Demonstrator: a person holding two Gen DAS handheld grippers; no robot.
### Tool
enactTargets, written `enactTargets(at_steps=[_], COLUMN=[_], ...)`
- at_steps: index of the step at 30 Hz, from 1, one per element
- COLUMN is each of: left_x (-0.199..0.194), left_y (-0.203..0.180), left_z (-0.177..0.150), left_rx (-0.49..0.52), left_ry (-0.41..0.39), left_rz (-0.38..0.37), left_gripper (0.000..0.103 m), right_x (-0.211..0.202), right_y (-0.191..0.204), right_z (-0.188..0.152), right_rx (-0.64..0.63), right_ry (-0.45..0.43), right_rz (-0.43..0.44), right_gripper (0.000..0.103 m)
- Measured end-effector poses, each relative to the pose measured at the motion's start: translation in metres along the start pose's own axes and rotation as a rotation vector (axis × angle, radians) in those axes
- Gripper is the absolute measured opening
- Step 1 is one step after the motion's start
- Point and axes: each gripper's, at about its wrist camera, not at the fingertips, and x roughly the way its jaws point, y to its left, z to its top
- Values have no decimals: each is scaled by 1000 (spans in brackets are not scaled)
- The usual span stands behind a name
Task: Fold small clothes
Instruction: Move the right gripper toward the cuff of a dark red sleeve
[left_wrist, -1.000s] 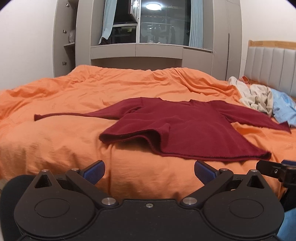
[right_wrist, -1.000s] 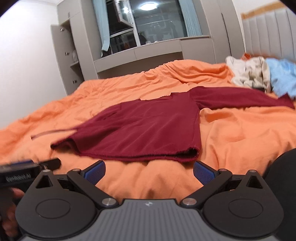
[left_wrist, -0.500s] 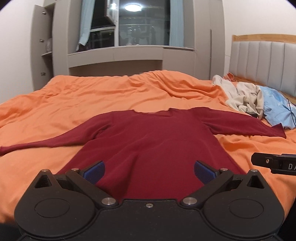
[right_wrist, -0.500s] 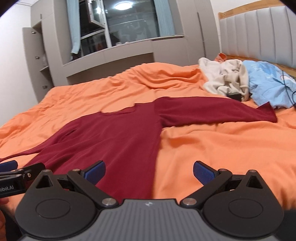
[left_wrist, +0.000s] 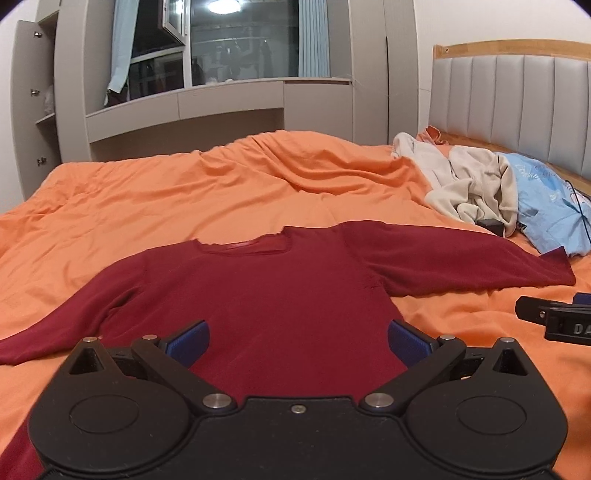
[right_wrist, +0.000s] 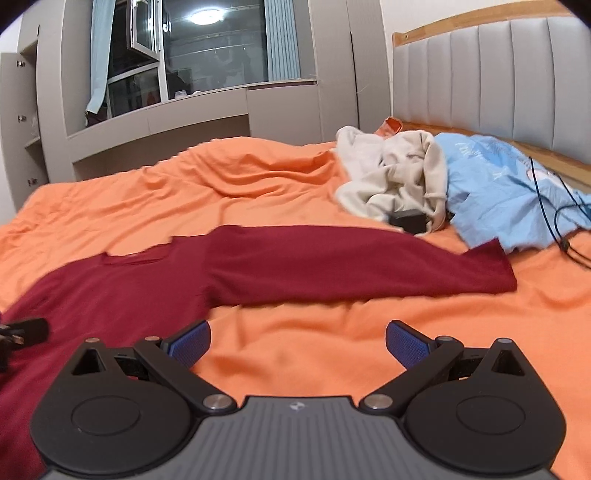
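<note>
Dark red knit: the shirt (left_wrist: 280, 295) lies face up and spread on the orange duvet (left_wrist: 221, 192), collar away from the grippers, both long sleeves stretched out sideways.
Risk: the right sleeve (right_wrist: 351, 266) runs up to the blue garment (right_wrist: 498, 173) and a dark cable (right_wrist: 554, 221); I judge a careless grab at the cuff could snag either one (the cuff looks to overlap the blue cloth).
Second risk: the duvet is soft and wrinkled, so a pinch could catch bedding with the shirt.
Cloth look: fairly smooth over the chest, small puckers at the right armpit.
Left gripper (left_wrist: 297, 338): jaws wide apart, empty, over the shirt's lower body.
Right gripper (right_wrist: 297, 338): jaws wide apart, empty, over bare duvet below the right sleeve.
Nearby: a beige heap (right_wrist: 399, 173) beside the blue garment.
</note>
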Motion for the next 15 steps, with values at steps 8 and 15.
enactTargets(at_steps=[8, 15], left_x=[61, 96], left_y=[-10, -7], left_z=[4, -16], left_rx=[17, -14], left_ry=[51, 145], left_rz=[-1, -58], left_gripper=[103, 103], right_x=[54, 85], right_y=[-45, -103], right_z=[28, 33], right_rx=[86, 358], right_ry=[34, 52], right_rz=[90, -161], right_gripper=[103, 103])
